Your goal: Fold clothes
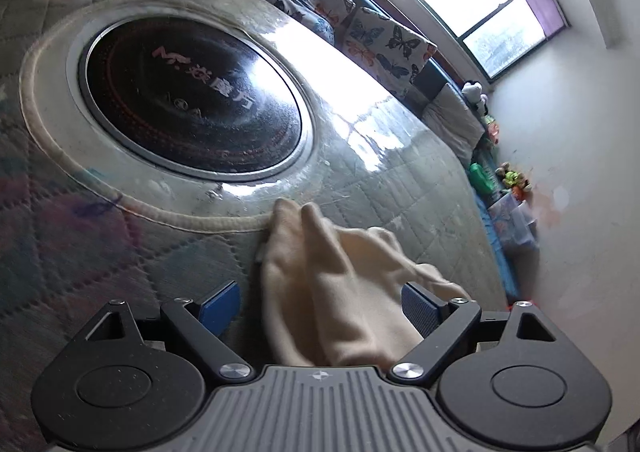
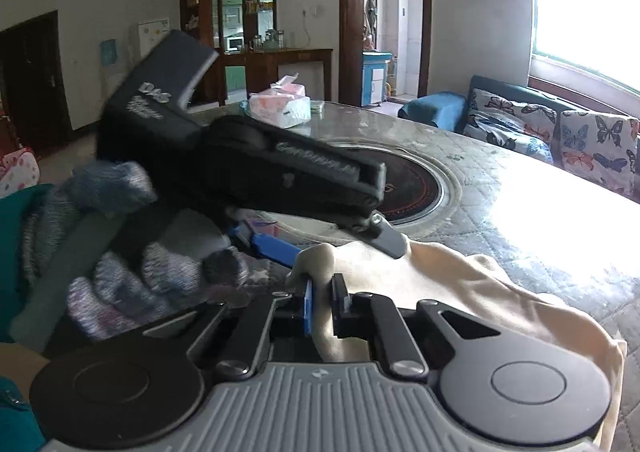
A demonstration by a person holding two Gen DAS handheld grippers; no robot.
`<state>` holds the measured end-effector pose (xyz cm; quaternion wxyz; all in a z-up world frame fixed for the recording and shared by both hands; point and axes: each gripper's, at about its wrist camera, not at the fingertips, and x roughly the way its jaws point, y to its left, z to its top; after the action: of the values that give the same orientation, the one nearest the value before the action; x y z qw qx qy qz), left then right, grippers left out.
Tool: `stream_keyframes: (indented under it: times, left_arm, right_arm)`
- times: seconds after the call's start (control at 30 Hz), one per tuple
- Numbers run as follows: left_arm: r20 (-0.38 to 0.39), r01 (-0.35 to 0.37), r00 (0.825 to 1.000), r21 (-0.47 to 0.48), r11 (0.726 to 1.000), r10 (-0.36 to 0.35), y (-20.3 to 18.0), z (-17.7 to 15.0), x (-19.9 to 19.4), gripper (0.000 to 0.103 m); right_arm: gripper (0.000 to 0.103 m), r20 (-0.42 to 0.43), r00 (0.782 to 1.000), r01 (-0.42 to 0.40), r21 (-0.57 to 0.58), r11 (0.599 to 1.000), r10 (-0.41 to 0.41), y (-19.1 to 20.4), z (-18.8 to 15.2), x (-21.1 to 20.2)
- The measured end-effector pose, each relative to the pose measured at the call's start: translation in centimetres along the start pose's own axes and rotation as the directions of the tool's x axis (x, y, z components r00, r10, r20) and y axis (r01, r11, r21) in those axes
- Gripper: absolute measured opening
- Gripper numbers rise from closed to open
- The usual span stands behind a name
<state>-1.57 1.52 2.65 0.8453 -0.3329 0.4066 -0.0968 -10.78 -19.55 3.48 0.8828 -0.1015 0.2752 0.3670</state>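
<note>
A cream garment (image 1: pixel 332 284) lies bunched on the quilted table cover (image 1: pixel 420 188). In the left wrist view my left gripper (image 1: pixel 320 308) stands open, its blue pads (image 1: pixel 222 306) wide apart on either side of a ridge of the cloth without squeezing it. In the right wrist view my right gripper (image 2: pixel 322 308) is shut on a raised fold of the cream garment (image 2: pixel 460 280) at its near-left corner. Just beyond it, a gloved hand (image 2: pixel 132 272) holds the left gripper (image 2: pixel 332 246) tilted down over the same cloth edge.
A round black hob (image 1: pixel 192 100) is set into the table's middle under a shiny clear cover. A tissue pack (image 2: pixel 284 108) sits on the far side. A sofa with butterfly cushions (image 2: pixel 560 132) runs along the window wall.
</note>
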Motion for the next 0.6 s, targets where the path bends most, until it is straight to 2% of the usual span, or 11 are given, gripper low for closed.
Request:
stream_keyframes:
  times: [0.07, 0.13, 0.2, 0.27, 0.37, 0.4, 0.43, 0.53, 0.6]
  left_arm:
    - [-0.007, 0.017, 1.0, -0.024, 1.0, -0.017, 0.2, -0.1, 0.1, 0.075]
    - [-0.019, 0.032, 0.999, -0.059, 0.998, -0.033, 0.6, -0.4, 0.2, 0.058]
    - [-0.038, 0.046, 0.998, -0.099, 0.994, -0.05, 1.2, -0.6, 0.5, 0.034]
    - [-0.035, 0.048, 0.998, -0.109, 0.993, -0.052, 1.6, -0.8, 0.5, 0.024]
    - [-0.029, 0.05, 0.998, -0.12, 0.992, -0.054, 2.0, -1.1, 0.4, 0.019]
    - [-0.028, 0.05, 0.998, -0.115, 0.992, -0.054, 2.0, -1.2, 0.3, 0.019]
    - [-0.027, 0.05, 0.998, -0.11, 0.993, -0.053, 2.0, -1.2, 0.3, 0.019]
    - [-0.025, 0.045, 0.999, -0.084, 0.995, -0.047, 1.8, -1.2, 0.2, 0.019]
    - [-0.021, 0.041, 0.999, -0.062, 0.997, -0.042, 1.7, -1.3, 0.1, 0.019]
  right_arm:
    - [0.008, 0.007, 1.0, -0.012, 0.008, 1.0, 0.012, -0.1, -0.2, -0.4]
    - [0.008, 0.015, 1.0, -0.024, 0.014, 1.0, 0.024, -0.2, -0.5, -0.9]
    - [0.008, 0.02, 0.999, -0.038, 0.022, 0.999, 0.037, -0.2, -0.9, -1.2]
    - [0.008, 0.016, 0.999, -0.047, 0.028, 0.998, 0.047, -0.3, -1.2, -1.1]
    - [0.015, 0.003, 0.998, -0.064, 0.042, 0.997, 0.064, -0.4, -1.7, -1.3]
    - [0.026, 0.011, 0.998, -0.059, 0.046, 0.997, 0.058, -0.5, -1.8, -1.5]
    - [0.03, 0.017, 0.999, -0.05, 0.054, 0.997, 0.05, -0.8, -1.9, -1.7]
    - [0.035, 0.035, 0.999, 0.002, 0.104, 0.995, -0.005, -2.0, -2.4, -3.1]
    - [0.037, 0.037, 0.997, 0.067, 0.146, 0.987, -0.073, -4.3, -2.4, -3.6]
